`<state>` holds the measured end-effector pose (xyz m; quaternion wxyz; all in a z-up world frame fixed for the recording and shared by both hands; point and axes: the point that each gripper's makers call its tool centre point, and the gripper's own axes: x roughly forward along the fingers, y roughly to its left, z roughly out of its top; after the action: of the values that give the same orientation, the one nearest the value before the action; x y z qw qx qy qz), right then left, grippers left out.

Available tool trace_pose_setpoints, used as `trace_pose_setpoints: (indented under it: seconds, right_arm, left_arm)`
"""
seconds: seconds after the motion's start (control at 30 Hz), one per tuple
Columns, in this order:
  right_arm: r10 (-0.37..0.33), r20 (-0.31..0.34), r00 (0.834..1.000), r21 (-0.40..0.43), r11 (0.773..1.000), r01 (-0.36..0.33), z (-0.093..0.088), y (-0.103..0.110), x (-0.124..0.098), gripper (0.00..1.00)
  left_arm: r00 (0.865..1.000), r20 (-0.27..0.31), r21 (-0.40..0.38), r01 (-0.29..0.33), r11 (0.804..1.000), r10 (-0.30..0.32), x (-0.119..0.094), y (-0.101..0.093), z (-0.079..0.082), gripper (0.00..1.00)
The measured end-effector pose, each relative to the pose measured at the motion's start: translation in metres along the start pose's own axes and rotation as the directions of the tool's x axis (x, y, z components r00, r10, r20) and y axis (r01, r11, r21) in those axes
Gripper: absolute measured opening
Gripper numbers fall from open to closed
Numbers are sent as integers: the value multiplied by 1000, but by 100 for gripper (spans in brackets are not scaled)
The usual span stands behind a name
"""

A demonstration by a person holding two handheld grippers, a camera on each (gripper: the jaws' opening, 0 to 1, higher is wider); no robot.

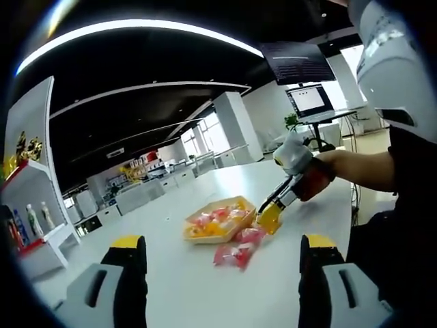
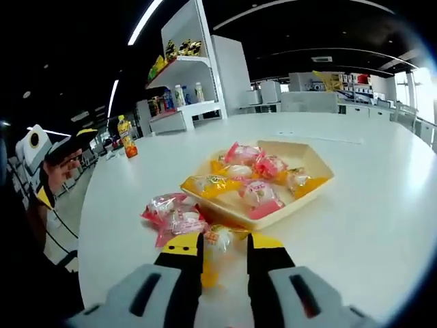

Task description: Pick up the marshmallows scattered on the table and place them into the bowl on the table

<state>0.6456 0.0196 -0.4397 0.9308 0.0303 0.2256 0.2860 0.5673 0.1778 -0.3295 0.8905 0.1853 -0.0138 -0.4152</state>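
Observation:
A shallow tan bowl on the white table holds several wrapped marshmallows in pink and yellow. Beside its near edge lie two or three pink-wrapped marshmallows. My right gripper sits low at the bowl's edge, shut on a yellow-wrapped marshmallow whose wrapper tail hangs down between the jaws. My left gripper is back from the bowl and above the table, its jaws wide open with nothing between them. In the right gripper view it appears at the far left.
The round white table has bare surface around the bowl. An orange drink bottle stands near its far edge. White shelves with bottles stand beyond. A gloved hand and sleeve hold the right gripper.

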Motion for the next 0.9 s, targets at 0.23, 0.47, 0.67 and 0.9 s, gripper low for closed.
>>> trace_pose_setpoints:
  seconds: [0.23, 0.47, 0.67, 0.9]
  right_arm:
    - [-10, 34, 999, 163, 987, 5, 3, -7, -3, 16]
    - [-20, 52, 998, 279, 960, 5, 5, -9, -8, 11]
    - [33, 45, 998, 397, 917, -48, 4, -10, -14, 9]
    - [35, 72, 997, 429, 901, -62, 10, -15, -21, 8]
  left_arm:
    - [1000, -2, 2, 2, 1000, -2, 2, 1, 0, 92]
    - [1000, -4, 4, 4, 1000, -4, 2, -1, 0, 92]
    - [1000, 0, 11, 0, 1000, 0, 0, -1, 2, 91]
    - [1000, 8, 19, -1, 1000, 1, -2, -3, 6, 91]
